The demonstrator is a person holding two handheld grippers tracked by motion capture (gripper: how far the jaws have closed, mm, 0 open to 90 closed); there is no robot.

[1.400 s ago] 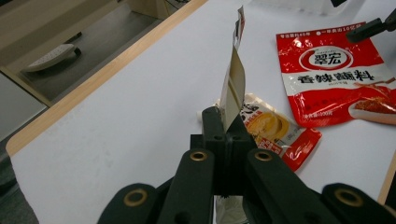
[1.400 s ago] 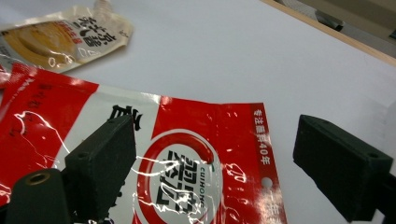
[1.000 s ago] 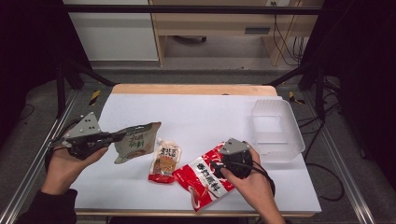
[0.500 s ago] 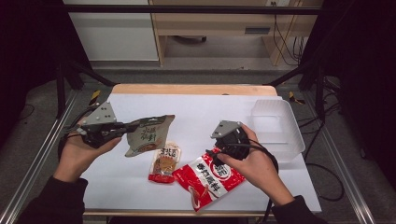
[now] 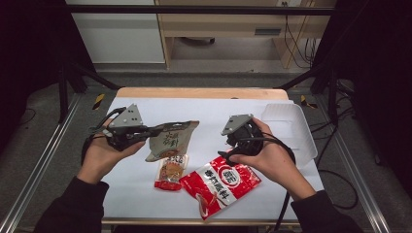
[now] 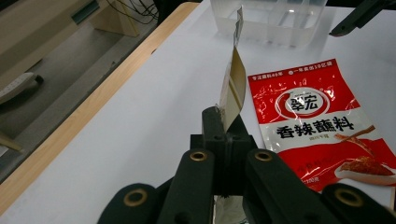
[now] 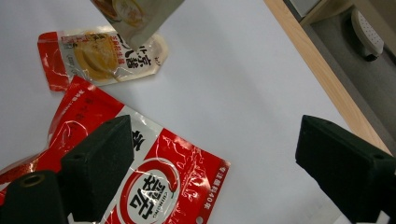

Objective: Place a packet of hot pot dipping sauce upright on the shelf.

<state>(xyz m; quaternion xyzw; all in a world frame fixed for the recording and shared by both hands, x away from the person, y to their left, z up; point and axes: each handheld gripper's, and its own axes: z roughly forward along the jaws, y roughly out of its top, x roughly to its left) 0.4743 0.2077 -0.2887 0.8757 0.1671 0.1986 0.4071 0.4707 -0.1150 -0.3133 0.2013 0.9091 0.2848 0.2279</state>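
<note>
My left gripper [image 5: 154, 130] [image 6: 224, 123] is shut on the edge of an olive-tan snack pouch [image 5: 172, 141] [image 6: 233, 84] and holds it above the white table. The pouch hangs over a small red and clear packet [image 5: 170, 171] [image 7: 102, 56]. A big red pouch [image 5: 221, 183] [image 6: 317, 126] [image 7: 154, 186] lies flat near the front edge. My right gripper [image 5: 232, 148] [image 7: 217, 144] hovers above that pouch's far end. Its jaws have just been opening and stand wide apart, with nothing between them.
A clear plastic container [image 5: 291, 128] [image 6: 266, 21] stands at the right side of the white table top [image 5: 214, 109]. A wooden strip [image 5: 204, 93] runs along the table's far edge. Metal frame rails flank both sides.
My left gripper has carried the olive pouch to the right and a little higher. My right gripper has lifted off the red pouch, moved farther from the front edge, and its jaws have widened.
</note>
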